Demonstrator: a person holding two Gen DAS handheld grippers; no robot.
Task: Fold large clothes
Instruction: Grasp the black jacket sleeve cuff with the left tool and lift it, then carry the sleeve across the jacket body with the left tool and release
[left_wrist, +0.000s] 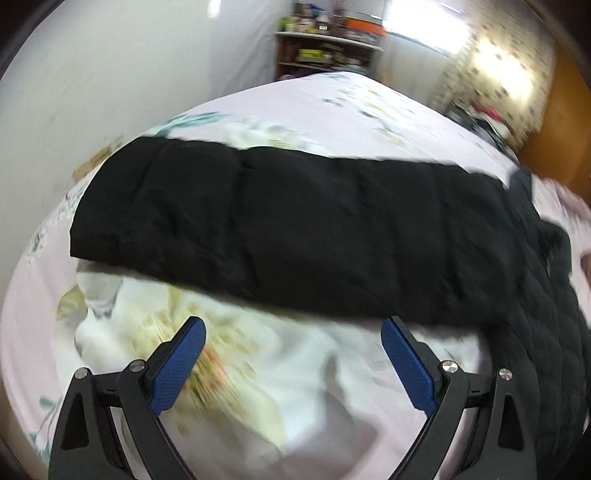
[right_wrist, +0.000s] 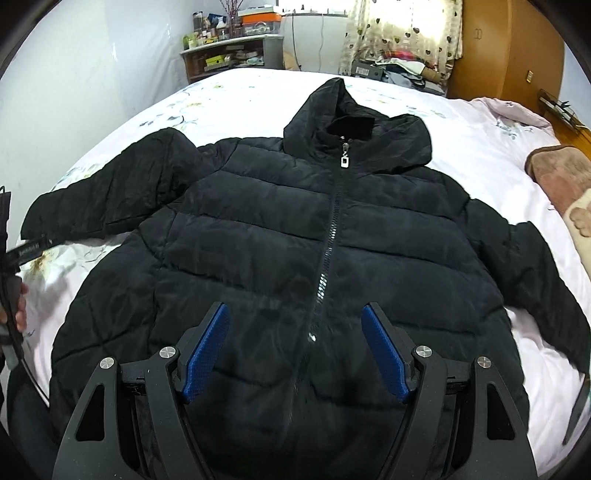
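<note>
both grippers, left and right, wide and empty; jacket flat mid-bed, puffy slick sleeve likely slips from a shallow pinch or springs open.

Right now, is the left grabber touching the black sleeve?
Apart. In the left wrist view, bedsheet shows between the open left gripper and the sleeve.

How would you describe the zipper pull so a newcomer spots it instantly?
Find the bed with the floral sheet; a black puffer jacket lies face up on it. Follow its front zipper up to the collar below the hood. The pull is a small silver rectangular tab, the only bright metal piece there.
</note>
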